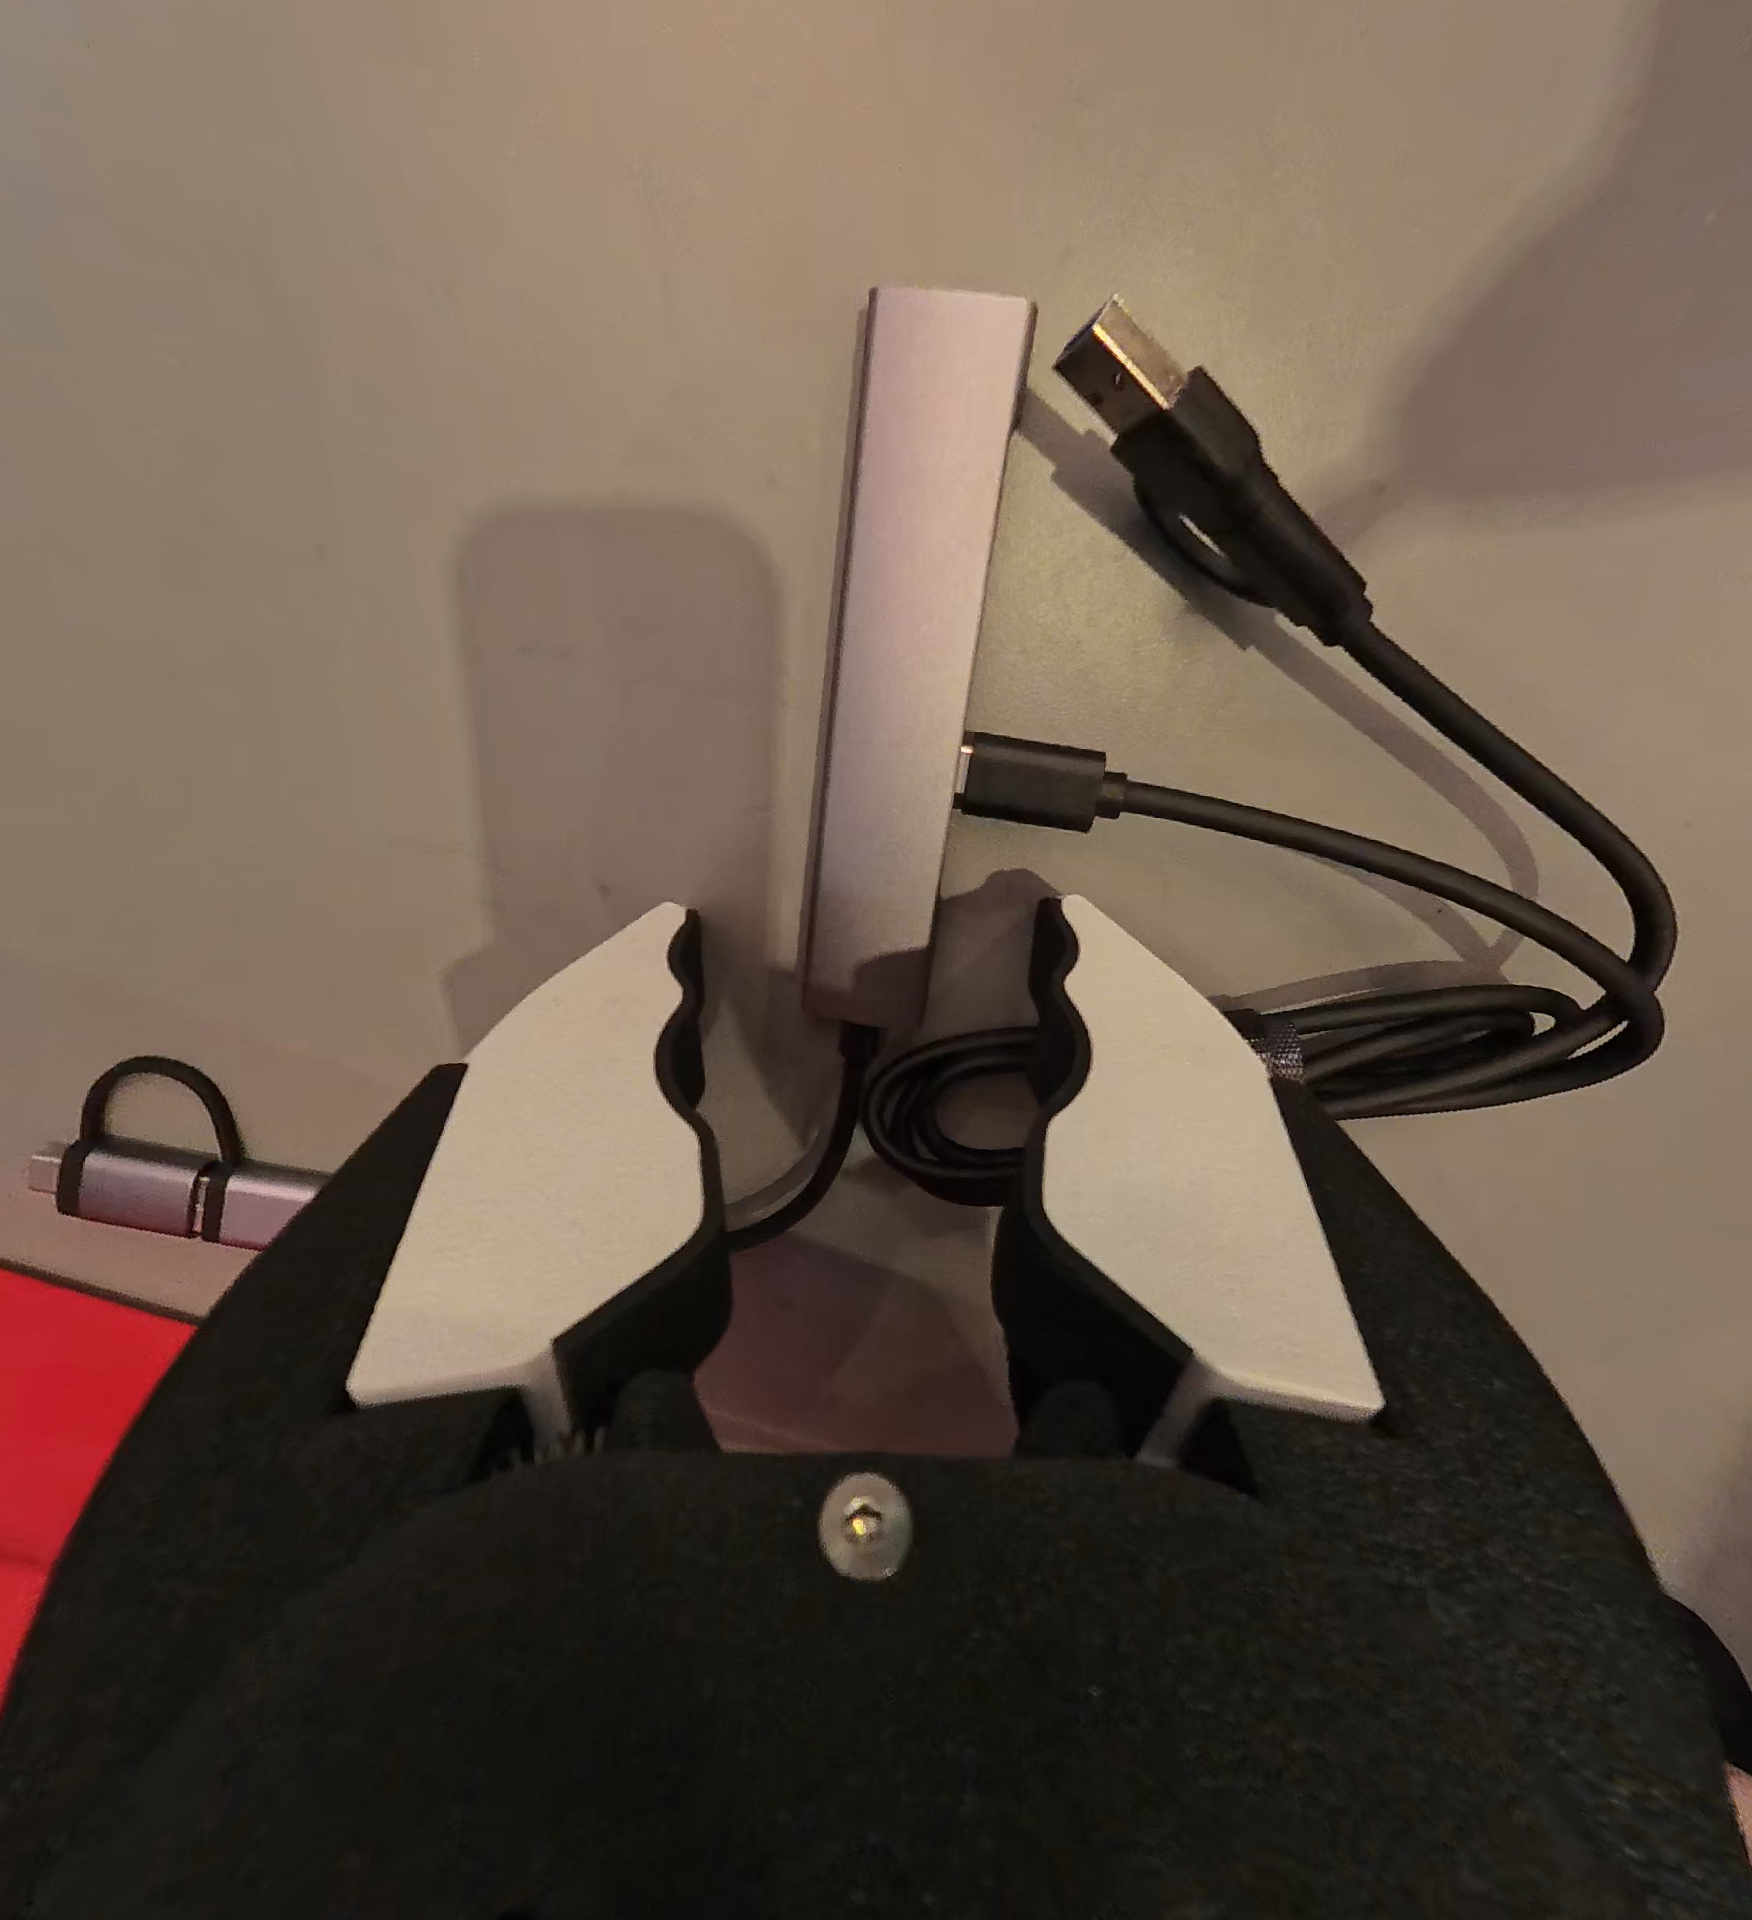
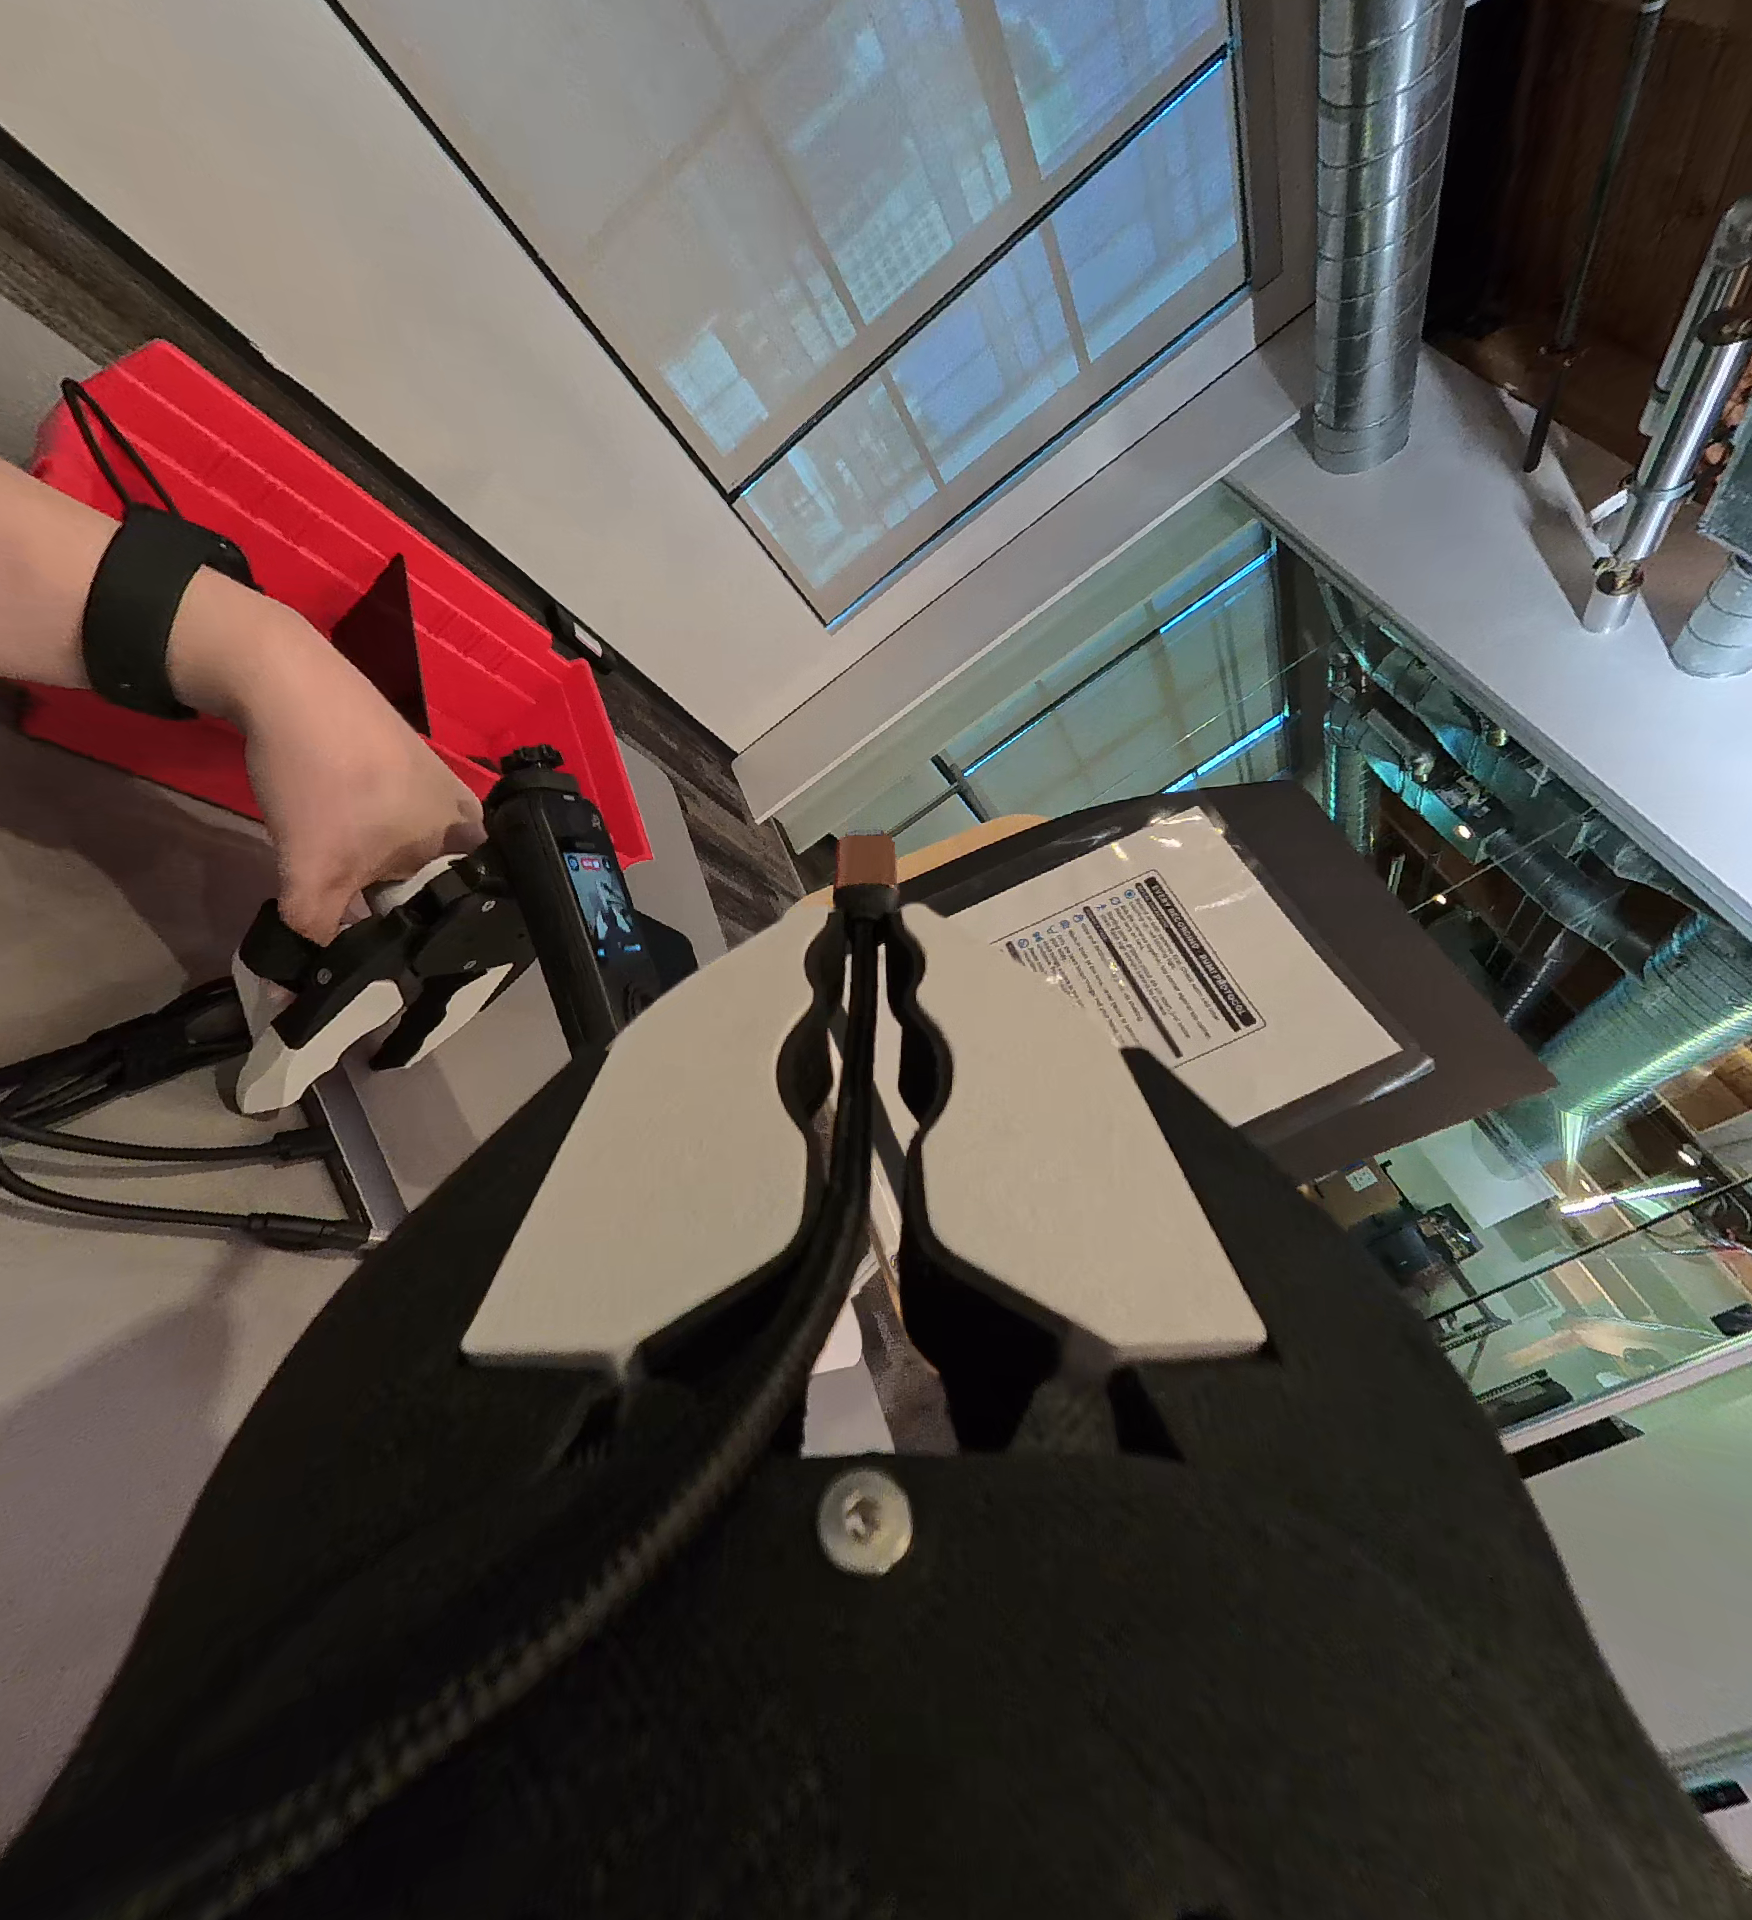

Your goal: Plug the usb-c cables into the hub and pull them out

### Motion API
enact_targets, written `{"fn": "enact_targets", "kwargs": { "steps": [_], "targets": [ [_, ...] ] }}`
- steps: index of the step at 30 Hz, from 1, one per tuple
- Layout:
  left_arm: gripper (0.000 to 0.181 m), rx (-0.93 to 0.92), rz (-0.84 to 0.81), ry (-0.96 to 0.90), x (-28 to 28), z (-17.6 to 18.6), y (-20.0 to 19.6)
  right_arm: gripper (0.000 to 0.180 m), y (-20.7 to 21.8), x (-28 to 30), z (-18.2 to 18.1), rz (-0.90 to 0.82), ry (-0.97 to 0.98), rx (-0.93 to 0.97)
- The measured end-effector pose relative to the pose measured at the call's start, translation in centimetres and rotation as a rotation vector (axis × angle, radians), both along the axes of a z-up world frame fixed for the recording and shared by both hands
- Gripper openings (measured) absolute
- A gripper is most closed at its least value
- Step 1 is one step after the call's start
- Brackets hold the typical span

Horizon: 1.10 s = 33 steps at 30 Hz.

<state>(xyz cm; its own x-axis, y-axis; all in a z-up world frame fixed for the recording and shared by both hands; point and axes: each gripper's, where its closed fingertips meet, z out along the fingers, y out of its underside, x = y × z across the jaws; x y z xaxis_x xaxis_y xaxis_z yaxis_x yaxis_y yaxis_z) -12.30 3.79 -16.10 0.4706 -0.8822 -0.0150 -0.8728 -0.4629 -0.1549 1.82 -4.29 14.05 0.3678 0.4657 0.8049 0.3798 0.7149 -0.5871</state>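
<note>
A grey hub [image 1: 913, 644] stands on its long edge on the grey table. A black USB-C cable [image 1: 1033, 781] is plugged into its right side. A black cable with a USB-A plug [image 1: 1152, 400] lies loose to the right of the hub. My left gripper [image 1: 872, 930] is open, its fingertips on either side of the hub's near end without touching it. My right gripper [image 2: 864, 920] is shut on a braided black cable [image 2: 851, 1091], whose plug [image 2: 864, 862] sticks out past the fingertips. It is held off the table, to the right of the left gripper [image 2: 352, 1013].
The hub's own lead ends in a grey plug with a black loop [image 1: 165, 1184] at the left. A coil of black cable [image 1: 1423, 1029] lies right of the hub. A red bin [image 2: 332, 582] sits behind the hand [image 2: 332, 790]. A dark board with a sheet [image 2: 1194, 987] stands beyond. Some 35 cm of space lies between my two pairs of fingers.
</note>
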Motion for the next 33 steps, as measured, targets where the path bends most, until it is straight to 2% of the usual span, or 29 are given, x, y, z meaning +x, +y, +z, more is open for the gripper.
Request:
{"fn": "enact_targets", "kwargs": {
  "steps": [5, 7, 15, 18, 22, 27, 30, 33],
  "targets": [
    [0.054, 0.021, -0.018, -0.042, 0.6, 0.0, 0.2, 0.008, 0.3, -0.1, -0.4, -0.008, -0.008, -0.003],
    [0.022, 0.038, -0.051, -0.051, 0.9, 0.1, 0.3, 0.008, 0.4, -0.1, -0.4, -0.009, -0.006, -0.003],
    [0.022, 0.01, -0.054, -0.019, 1.1, 0.1, 0.1, 0.008, 0.8, 1.0, 0.1, -0.031, 0.031, 0.003],
    [0.022, 0.002, -0.023, -0.07, 1.6, 0.9, 0.2, 0.008, 1.6, 2.2, 1.1, -0.088, 0.104, 0.01],
    [0.022, 0.061, -0.008, -0.27, 2.9, 4.5, 0.6, 0.008, 3.2, 4.3, 2.9, -0.184, 0.277, 0.013],
    [0.022, 0.176, -0.03, -0.659, 4.7, 12.6, 0.2, 0.008, 5.4, 4.6, 2.5, -0.265, 0.404, -0.003],
    [0.022, 0.189, -0.092, -0.904, 5.6, 17.4, -1.4, 0.009, 6.0, 3.0, 1.4, -0.256, 0.421, -0.002],
    [0.022, 0.116, -0.176, -1.146, 6.5, 21.3, -3.8, 0.008, 5.5, 0.5, 0.4, -0.194, 0.401, 0.019]
  ]
}}
